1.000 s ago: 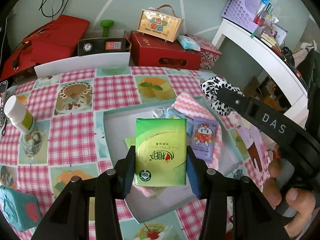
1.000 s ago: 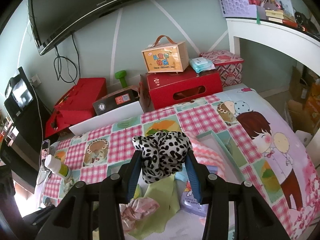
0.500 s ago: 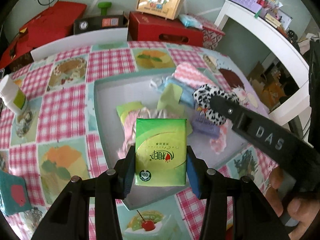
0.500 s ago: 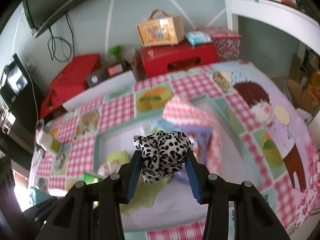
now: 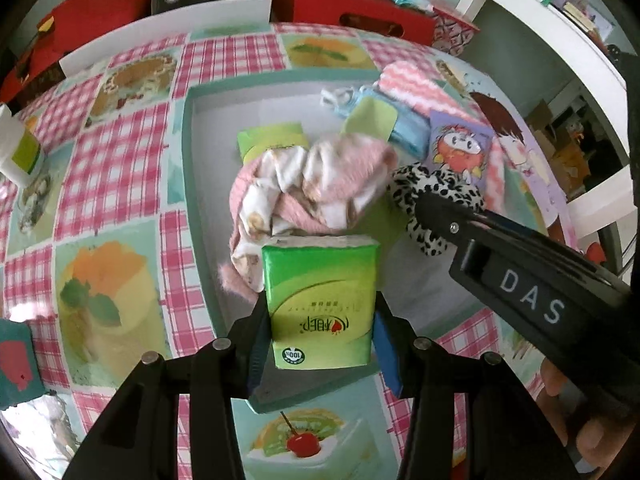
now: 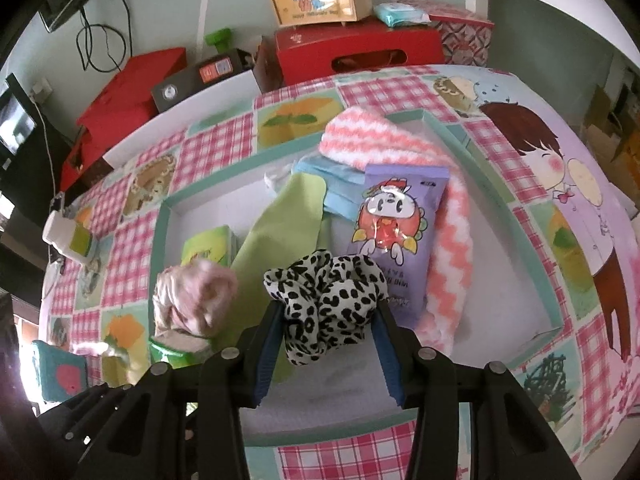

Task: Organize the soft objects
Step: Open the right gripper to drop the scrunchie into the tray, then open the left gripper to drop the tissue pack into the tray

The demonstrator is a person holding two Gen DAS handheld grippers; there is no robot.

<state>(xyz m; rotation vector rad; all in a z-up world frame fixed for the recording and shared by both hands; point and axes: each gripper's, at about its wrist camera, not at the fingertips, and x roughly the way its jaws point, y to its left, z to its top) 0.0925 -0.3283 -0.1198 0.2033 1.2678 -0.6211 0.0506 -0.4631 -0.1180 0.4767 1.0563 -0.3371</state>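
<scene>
**Left wrist view: tissue pack held over the tray, scrunchie beside it**

Left gripper point(image 5: 320, 344) is clamped on a green tissue pack point(image 5: 320, 300), held above the near end of a shallow teal-rimmed tray point(image 5: 186, 152). Just beyond the pack lies a crumpled pink cloth point(image 5: 304, 184). Right gripper point(image 6: 326, 340) grips a leopard-print scrunchie point(image 6: 326, 300) over the same tray, near a purple packet point(image 6: 394, 236), a pink zigzag towel point(image 6: 448, 248) and a green cloth point(image 6: 284, 224). The tray sits on a checked tablecloth point(image 5: 116, 168).
</scene>
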